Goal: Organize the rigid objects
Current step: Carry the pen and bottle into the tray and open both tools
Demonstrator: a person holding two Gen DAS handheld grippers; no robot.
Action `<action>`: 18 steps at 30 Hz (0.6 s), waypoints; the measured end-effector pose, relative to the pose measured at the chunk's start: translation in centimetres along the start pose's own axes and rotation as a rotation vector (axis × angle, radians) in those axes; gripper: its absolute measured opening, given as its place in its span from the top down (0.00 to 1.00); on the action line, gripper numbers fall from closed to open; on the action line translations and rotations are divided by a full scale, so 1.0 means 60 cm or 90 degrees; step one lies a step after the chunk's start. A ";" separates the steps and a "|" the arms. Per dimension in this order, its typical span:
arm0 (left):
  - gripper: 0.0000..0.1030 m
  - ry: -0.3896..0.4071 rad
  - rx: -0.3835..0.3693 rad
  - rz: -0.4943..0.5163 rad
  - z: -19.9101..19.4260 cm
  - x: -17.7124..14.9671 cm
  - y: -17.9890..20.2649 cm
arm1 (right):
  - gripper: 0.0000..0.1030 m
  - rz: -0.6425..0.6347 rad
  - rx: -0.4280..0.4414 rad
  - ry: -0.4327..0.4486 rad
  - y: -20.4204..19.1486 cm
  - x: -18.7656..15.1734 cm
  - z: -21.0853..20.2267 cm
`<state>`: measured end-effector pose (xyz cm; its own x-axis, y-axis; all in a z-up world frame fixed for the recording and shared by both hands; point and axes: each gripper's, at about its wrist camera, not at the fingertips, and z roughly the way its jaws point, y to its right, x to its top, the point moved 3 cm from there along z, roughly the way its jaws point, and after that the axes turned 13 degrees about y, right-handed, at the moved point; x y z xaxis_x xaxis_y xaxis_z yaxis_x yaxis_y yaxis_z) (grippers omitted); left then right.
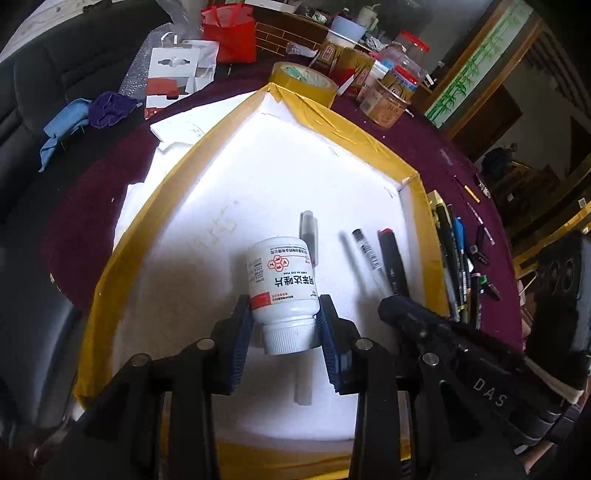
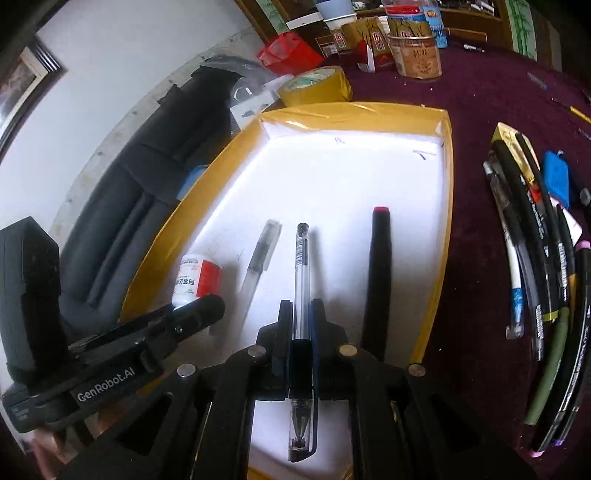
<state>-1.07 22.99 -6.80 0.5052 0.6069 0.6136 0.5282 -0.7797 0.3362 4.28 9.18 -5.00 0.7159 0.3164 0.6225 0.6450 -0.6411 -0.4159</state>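
Note:
My left gripper (image 1: 283, 317) is shut on a white pill bottle (image 1: 282, 284) with a red-and-white label, held over the white tray with yellow taped rim (image 1: 147, 229). The bottle also shows in the right wrist view (image 2: 197, 278). My right gripper (image 2: 302, 314) is shut on a clear ballpoint pen (image 2: 302, 266), above the tray floor (image 2: 332, 177). A frosted gel pen (image 2: 260, 258) and a black marker with red cap (image 2: 378, 266) lie in the tray on either side. In the left wrist view the gel pen (image 1: 309, 232) lies behind the bottle, the marker (image 1: 393, 262) to its right.
A pile of several pens and markers (image 2: 535, 266) lies on the purple cloth right of the tray. A yellow tape roll (image 2: 314, 86), jars (image 2: 417, 55), boxes and a red bag (image 1: 229, 33) crowd the far side. A dark sofa (image 2: 122, 206) stands left.

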 end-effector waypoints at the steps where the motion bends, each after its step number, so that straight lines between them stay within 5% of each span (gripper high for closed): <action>1: 0.68 0.001 0.003 -0.002 0.003 0.002 -0.002 | 0.92 -0.005 -0.007 -0.001 0.000 -0.001 0.001; 4: 0.67 0.000 0.009 -0.008 0.005 0.003 -0.005 | 0.84 -0.019 -0.034 -0.005 0.004 0.004 0.004; 8: 0.54 0.016 0.007 -0.002 -0.006 0.001 -0.002 | 0.66 -0.022 -0.001 0.001 0.006 0.008 -0.007; 18: 0.53 0.066 -0.031 0.051 -0.055 0.003 0.087 | 0.61 0.008 0.095 0.124 0.089 0.005 -0.144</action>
<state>-0.48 18.53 -2.56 0.4700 0.5253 0.7093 0.4545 -0.8329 0.3156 5.62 -0.18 -1.30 0.6684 0.1596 0.7265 0.6792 -0.5291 -0.5086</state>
